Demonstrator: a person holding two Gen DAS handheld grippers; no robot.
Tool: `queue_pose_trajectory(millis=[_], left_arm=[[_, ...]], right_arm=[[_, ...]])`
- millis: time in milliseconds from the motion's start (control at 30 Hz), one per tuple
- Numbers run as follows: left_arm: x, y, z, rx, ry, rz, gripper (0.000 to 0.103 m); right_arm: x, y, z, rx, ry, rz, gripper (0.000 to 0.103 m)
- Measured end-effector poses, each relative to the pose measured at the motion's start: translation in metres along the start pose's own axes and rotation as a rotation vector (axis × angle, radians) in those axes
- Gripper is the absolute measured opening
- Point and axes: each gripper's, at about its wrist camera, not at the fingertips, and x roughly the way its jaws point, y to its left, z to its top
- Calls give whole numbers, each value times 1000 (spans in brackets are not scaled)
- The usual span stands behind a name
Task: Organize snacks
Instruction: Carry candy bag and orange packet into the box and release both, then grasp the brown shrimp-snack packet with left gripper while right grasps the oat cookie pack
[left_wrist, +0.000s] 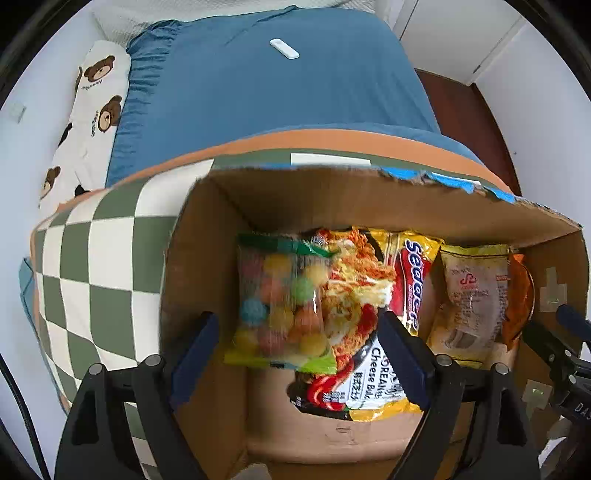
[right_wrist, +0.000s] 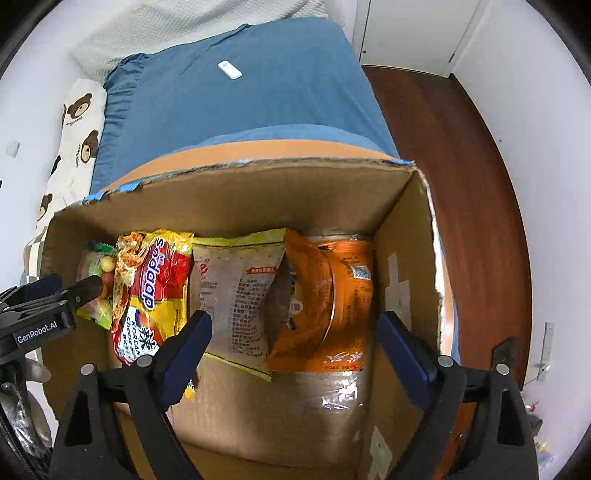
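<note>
An open cardboard box (left_wrist: 332, 199) holds the snacks side by side. My left gripper (left_wrist: 297, 321) points down into its left part and is open. A clear bag of coloured candy balls (left_wrist: 280, 306), slightly blurred, is between its fingers, and neither pad touches it. Beside the bag lie a cheese noodle pack (left_wrist: 369, 373) and a red and yellow Sedaap pack (left_wrist: 413, 280). My right gripper (right_wrist: 294, 321) is open over the box's (right_wrist: 240, 195) right part. Under it lie a pale yellow-edged bag (right_wrist: 236, 295) and an orange bag (right_wrist: 332, 295), both untouched.
The box sits on a green and white checkered surface (left_wrist: 96, 266) with an orange border. Behind it is a bed with a blue sheet (left_wrist: 277, 92), a white remote (left_wrist: 284, 48) and a bear-print pillow (left_wrist: 96, 96). Dark wooden floor (right_wrist: 461, 184) runs along the right.
</note>
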Motion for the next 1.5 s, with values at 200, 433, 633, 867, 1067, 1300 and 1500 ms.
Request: queue_pose_trajectory(millis=[200, 433, 633, 867, 1067, 1300, 1500], left_arm=[[-7, -1, -26, -11, -12, -38, 87], [-30, -3, -59, -12, -78, -50, 87], [-67, -5, -94, 8, -201, -18, 87], [-105, 3, -127, 9, -315, -11, 87], [-134, 1, -164, 15, -390, -22, 87], [-165, -2, -208, 8, -498, -22, 87], [-186, -3, -237, 10, -548, -32, 87]], right_arm=[[-1, 5, -18, -7, -3, 15, 93], [-11, 6, -48, 8, -36, 54, 93], [-31, 15, -71, -24, -94, 46, 93], [-64, 27, -107, -73, -183, 39, 93], [-101, 36, -140, -111, -281, 20, 93], [-137, 37, -178, -136, -380, -3, 93], [-166, 34, -211, -129, -451, 7, 93]])
